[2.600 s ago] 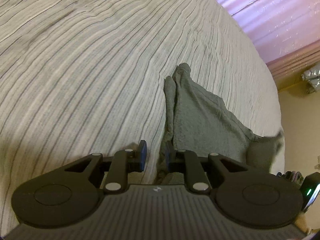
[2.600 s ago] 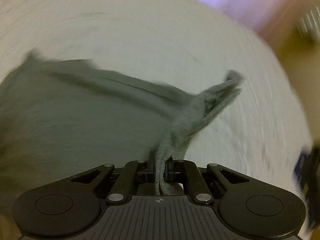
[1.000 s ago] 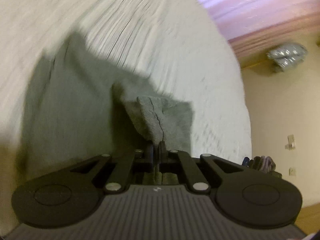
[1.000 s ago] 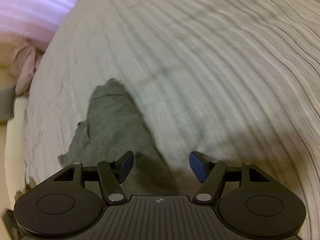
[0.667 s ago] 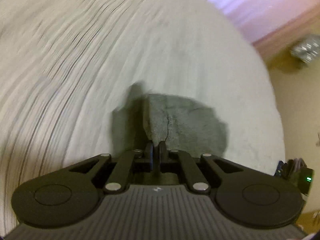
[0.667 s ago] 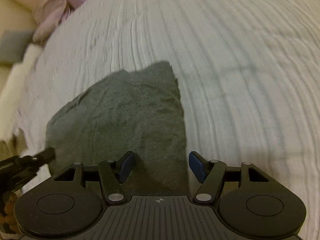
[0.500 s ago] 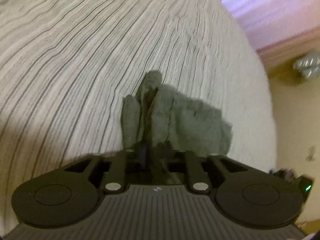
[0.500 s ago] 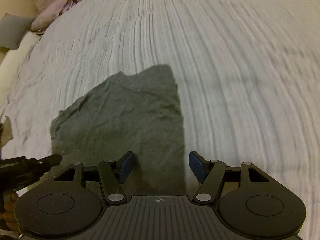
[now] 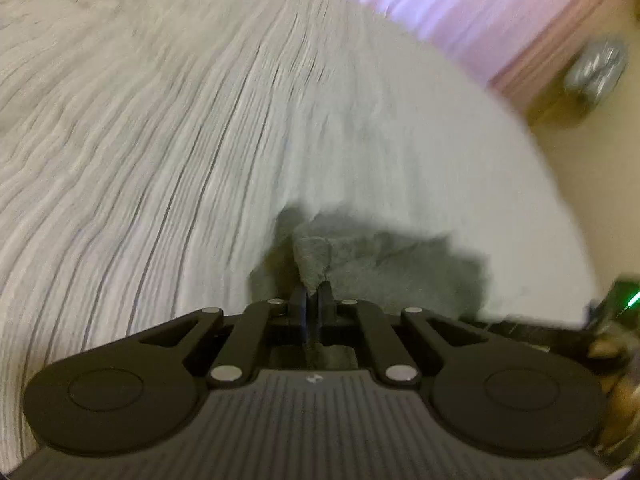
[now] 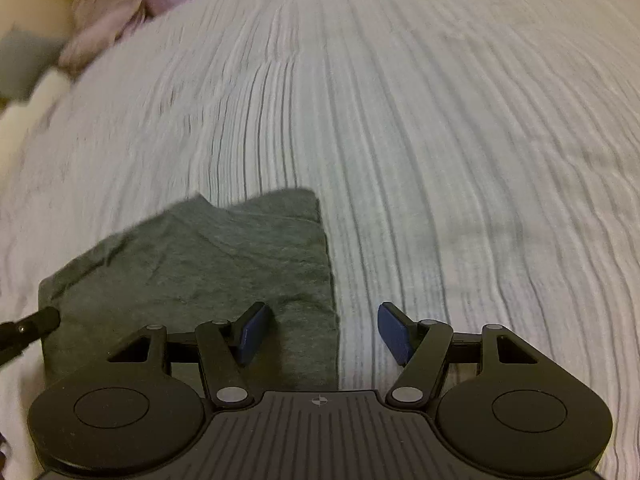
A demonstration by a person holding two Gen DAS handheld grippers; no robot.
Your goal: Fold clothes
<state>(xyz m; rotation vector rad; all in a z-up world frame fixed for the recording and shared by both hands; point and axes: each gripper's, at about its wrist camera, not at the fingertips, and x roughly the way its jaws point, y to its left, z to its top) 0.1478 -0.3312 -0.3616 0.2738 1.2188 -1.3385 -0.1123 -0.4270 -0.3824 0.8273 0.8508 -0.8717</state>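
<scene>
The grey cloth (image 10: 208,264) lies on the bed (image 10: 440,140), folded into a flat patch with one straight edge running toward the right gripper (image 10: 324,330). That gripper hangs just above the cloth's near corner, its blue-padded fingers (image 10: 394,336) spread wide and gripping nothing; the straight edge passes between them. At the cloth's far left corner the left gripper (image 9: 313,300) has just been closing, and its fingers are now pinched tight on a bunched fold of the cloth (image 9: 316,260), which stands up a little from the bed there. The bed's cover is pale with thin dark stripes and fine wrinkles. Beyond it hangs a pink curtain (image 9: 420,4), and a crumpled pinkish bundle (image 10: 104,24) lies at the bed's far edge.
</scene>
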